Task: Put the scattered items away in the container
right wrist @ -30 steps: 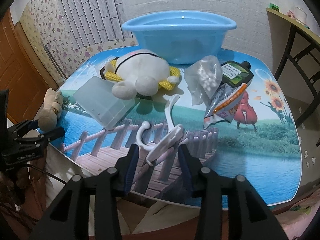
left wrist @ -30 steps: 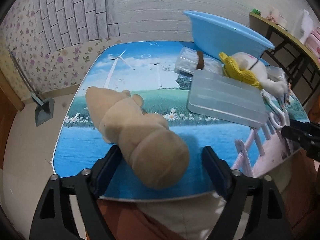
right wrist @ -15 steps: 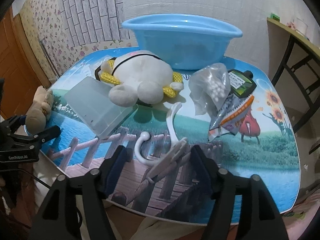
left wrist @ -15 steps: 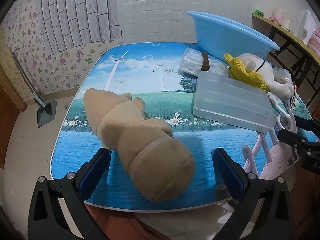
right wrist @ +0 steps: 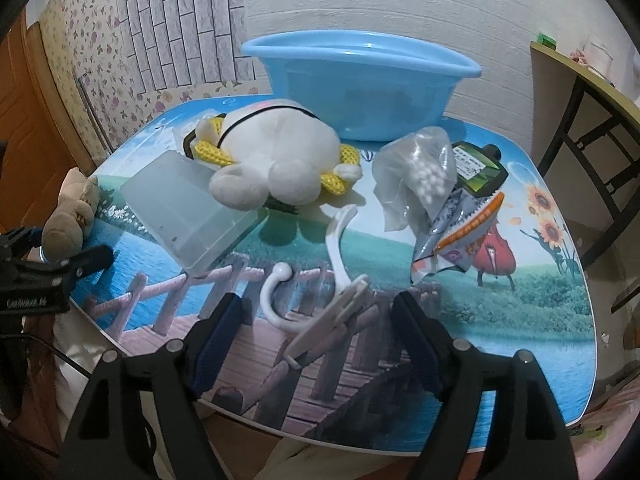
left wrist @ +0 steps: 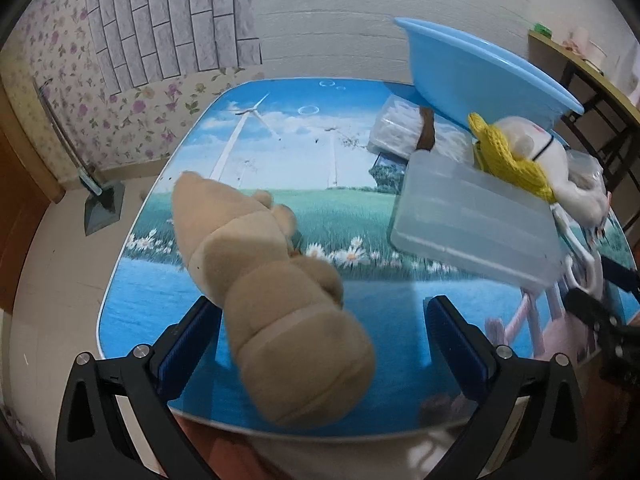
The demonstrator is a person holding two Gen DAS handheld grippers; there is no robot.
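Observation:
A tan plush toy [left wrist: 276,276] lies on the picture-printed table [left wrist: 304,160] near its front left edge; it also shows in the right wrist view [right wrist: 72,216]. My left gripper [left wrist: 320,340] is open, its jaws wide on either side of the toy's near end. A white clip hanger [right wrist: 324,292] lies on the table between the jaws of my open right gripper [right wrist: 316,340]. The blue basin [right wrist: 360,80] stands at the back of the table; it also shows in the left wrist view [left wrist: 480,68].
A clear plastic box [right wrist: 184,216], a white and yellow plush [right wrist: 276,160], a bag of white balls [right wrist: 420,172], a green-labelled pouch [right wrist: 476,168] and a snack packet [right wrist: 456,236] lie between me and the basin. A dark-framed side table [right wrist: 592,120] stands at the right.
Both grippers have opened wide: the left jaws spread away from the tan plush, the right jaws from the white hanger. Both objects stay on the table.

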